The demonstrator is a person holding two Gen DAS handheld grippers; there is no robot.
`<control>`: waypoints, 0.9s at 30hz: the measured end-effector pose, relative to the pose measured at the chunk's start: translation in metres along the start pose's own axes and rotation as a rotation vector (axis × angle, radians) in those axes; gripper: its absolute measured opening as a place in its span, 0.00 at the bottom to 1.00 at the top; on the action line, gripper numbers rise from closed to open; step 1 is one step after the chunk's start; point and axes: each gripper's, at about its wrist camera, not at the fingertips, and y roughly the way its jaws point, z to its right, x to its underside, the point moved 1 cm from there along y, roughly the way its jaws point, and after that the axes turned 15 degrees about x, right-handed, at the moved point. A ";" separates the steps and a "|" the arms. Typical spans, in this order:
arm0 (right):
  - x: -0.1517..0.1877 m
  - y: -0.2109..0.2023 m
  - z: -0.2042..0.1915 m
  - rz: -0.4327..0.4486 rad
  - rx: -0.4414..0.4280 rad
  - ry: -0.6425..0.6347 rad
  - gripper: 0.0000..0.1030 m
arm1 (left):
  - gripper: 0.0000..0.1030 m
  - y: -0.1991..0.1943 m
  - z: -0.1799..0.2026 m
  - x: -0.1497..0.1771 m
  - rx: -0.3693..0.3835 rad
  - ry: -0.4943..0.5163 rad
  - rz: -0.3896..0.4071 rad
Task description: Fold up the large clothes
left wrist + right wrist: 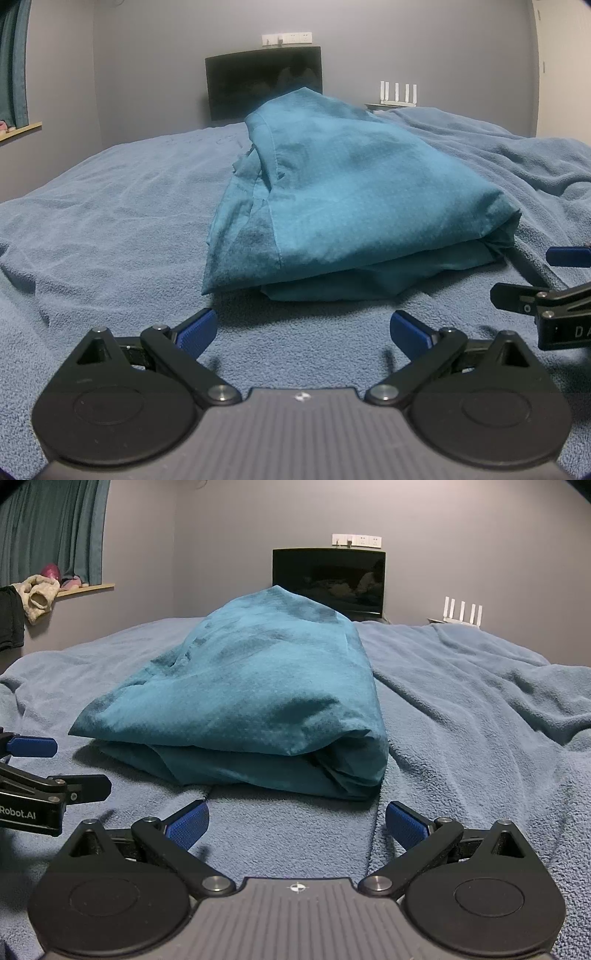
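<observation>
The teal garment [354, 192] lies folded in a thick bundle mid-bed on the blue fleece blanket [110, 229], several layers stacked, near edge facing both cams. In the left wrist view its left side shows a hemmed edge running back along the top layer, w/ looser layers spilling out beneath; the right corner hangs slightly over the lower layers. In the right wrist view the garment [258, 686] shows a rounded fold down its right side and a flat pointed corner at lower left.

Room: bare blanket strip between the bundle's near edge and both grippers. Wide flat blanket to the left of the bundle; to the right the blanket is rumpled into ridges.

Left gripper [303, 330]: jaws spread wide, blue pads [197, 330] apart, nothing between them, low over the blanket just short of the bundle. Right gripper [297, 819]: same, wide apart, holding nothing, in front of the bundle's near right corner. Each shows at the edge of the other's view, so they sit side by side, near but not touching.

Behind the bed: dark monitor [264, 83], wall sockets [287, 38] above it, white router [399, 96] w/ antennas. Only the right wrist view shows the window ledge [85, 589] w/ a beige cloth [38, 596], pink items and most of the teal curtain [51, 528].
</observation>
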 end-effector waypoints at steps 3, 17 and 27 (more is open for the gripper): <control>0.000 0.001 -0.001 -0.004 0.001 -0.001 1.00 | 0.98 0.000 0.000 0.000 0.001 0.001 -0.001; 0.001 0.002 -0.003 -0.008 0.003 -0.003 1.00 | 0.98 0.001 -0.001 0.000 0.001 -0.001 -0.003; 0.002 0.003 -0.003 -0.011 0.003 -0.004 1.00 | 0.98 0.001 -0.001 0.000 0.002 -0.001 -0.003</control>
